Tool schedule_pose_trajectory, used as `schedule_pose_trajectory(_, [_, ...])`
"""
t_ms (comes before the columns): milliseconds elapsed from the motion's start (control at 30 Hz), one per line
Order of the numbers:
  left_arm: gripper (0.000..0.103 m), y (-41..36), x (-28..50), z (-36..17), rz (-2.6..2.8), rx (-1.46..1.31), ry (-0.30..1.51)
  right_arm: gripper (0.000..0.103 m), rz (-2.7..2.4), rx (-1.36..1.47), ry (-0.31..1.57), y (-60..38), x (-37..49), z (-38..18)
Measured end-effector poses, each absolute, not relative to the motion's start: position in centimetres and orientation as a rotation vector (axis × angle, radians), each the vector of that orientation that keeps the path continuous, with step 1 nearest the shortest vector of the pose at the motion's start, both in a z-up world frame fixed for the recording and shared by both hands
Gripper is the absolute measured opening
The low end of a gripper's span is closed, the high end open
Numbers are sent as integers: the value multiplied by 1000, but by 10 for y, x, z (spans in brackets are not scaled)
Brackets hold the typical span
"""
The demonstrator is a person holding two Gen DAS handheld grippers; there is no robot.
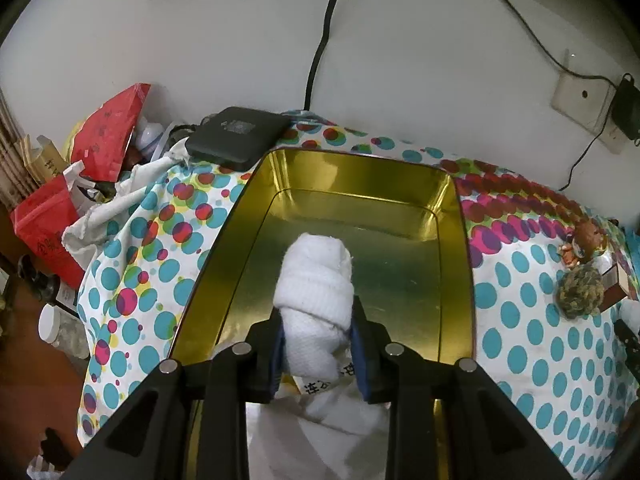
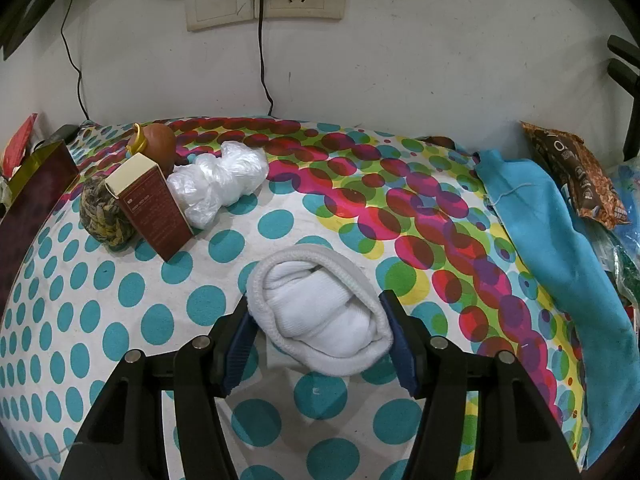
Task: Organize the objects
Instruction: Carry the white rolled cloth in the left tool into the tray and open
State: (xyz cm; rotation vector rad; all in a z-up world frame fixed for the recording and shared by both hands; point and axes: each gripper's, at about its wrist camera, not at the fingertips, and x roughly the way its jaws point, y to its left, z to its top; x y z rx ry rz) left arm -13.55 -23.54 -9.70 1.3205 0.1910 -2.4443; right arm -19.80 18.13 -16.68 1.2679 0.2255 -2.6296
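A gold metal tin (image 1: 362,163) stands open on the dotted cloth in the left wrist view. My left gripper (image 1: 317,312) hangs over the tin's near end, shut on a rolled white sock (image 1: 316,276) that sticks out forward above the tin floor. Below the jaws, something white with printed characters (image 1: 320,416) lies at the tin's near end. In the right wrist view, my right gripper (image 2: 315,300) is shut on a second white sock bundle (image 2: 320,320), pads against both its sides, just over the dotted cloth (image 2: 280,420).
To the right gripper's left stand a maroon carton (image 2: 154,208), a woven ball (image 2: 102,216), a knotted plastic bag (image 2: 220,180) and a brown round object (image 2: 158,146). A blue cloth (image 2: 560,240) and snack packet (image 2: 576,172) lie right. A black device (image 1: 236,136) sits behind the tin.
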Motion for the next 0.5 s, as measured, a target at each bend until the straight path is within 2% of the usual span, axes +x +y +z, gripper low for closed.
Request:
schedule_pose_trajectory(100, [33,-239,-134,-99,-2437,1328,219,57,-2629,1268,225,181,-198,-167])
schedule_pose_trajectory(233, [46,-241,-133,-101,-2435,1324,213,57,-2630,1267,227,182,-198,-167])
schedule_pose_trajectory(500, [55,-241,-126,-96,-2458,1309,211,58,-2630,1268,226,181,-199,-167])
